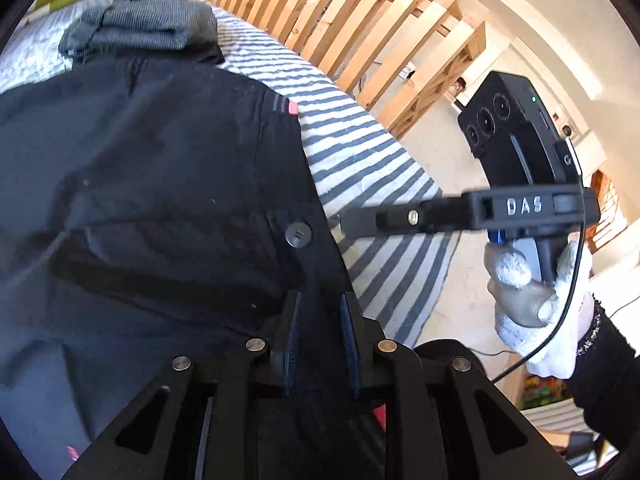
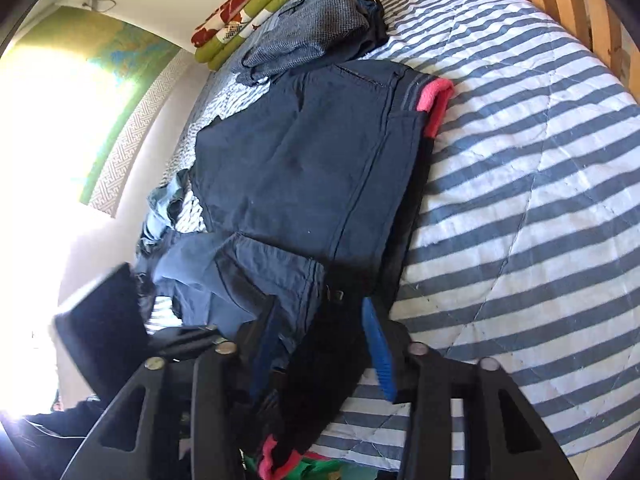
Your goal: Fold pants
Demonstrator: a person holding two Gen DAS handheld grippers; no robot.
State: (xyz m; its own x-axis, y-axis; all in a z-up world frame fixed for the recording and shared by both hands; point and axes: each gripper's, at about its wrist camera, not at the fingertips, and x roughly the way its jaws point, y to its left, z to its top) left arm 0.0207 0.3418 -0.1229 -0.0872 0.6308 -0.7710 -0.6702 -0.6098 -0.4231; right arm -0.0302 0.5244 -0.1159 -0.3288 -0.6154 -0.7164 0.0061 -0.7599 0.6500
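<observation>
Pants [image 2: 304, 168] of dark navy cloth lie partly folded on a bed whose blue-and-white striped quilt [image 2: 520, 184] fills the right side of the right wrist view, with a pink-red band [image 2: 434, 100] showing at the far corner of the garment. The left tool [image 1: 320, 332] has its blue-padded fingers pressed close on a fold of the dark fabric at the near edge, a round button [image 1: 298, 235] sitting just beyond them. The right tool [image 2: 320, 344] is likewise pinching a bunched dark piece of the pants near the quilt's near edge; in the left wrist view it reaches in from the right, its tips at the garment's edge, gripped by a hand [image 1: 536, 300] in a white glove with a black sleeve. A grey folded garment [image 2: 312, 28] rests on the bed just beyond the pants, and rolled green-and-red patterned bedding [image 2: 248, 16] lies against the far wall. Wooden slats [image 1: 320, 12] stand along the bed's far right side. Light blue clothing [image 2: 164, 208] is heaped at the left.
</observation>
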